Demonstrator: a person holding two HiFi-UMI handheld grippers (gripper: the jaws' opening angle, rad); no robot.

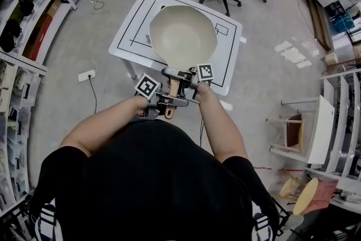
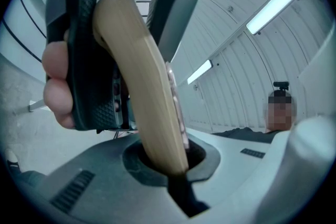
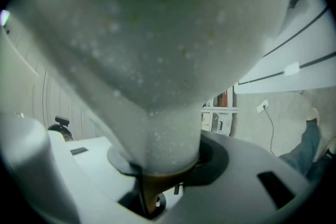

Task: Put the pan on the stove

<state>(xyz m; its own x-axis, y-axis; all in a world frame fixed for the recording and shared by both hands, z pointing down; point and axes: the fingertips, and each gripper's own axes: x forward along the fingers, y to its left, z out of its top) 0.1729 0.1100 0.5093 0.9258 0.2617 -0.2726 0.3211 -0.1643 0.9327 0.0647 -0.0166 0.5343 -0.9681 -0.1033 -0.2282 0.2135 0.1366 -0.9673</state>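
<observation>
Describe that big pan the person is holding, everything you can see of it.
The pan is a deep, round, cream-coloured bowl with a faintly speckled coating, empty inside, with a light wooden handle. It is held open side up above a white table, apparently clear of it. The left gripper is clamped on the handle's end; the right gripper is clamped on the neck by the bowl.

Bright ceiling strips (image 2: pixel 275 5) light evenly; fisheye edges bend, close surfaces blur.

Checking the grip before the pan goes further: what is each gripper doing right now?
Left gripper: tongs shut on the wooden handle of the pan, at its end.
Right gripper: tongs shut on the same handle, nearer the bowl.
</observation>
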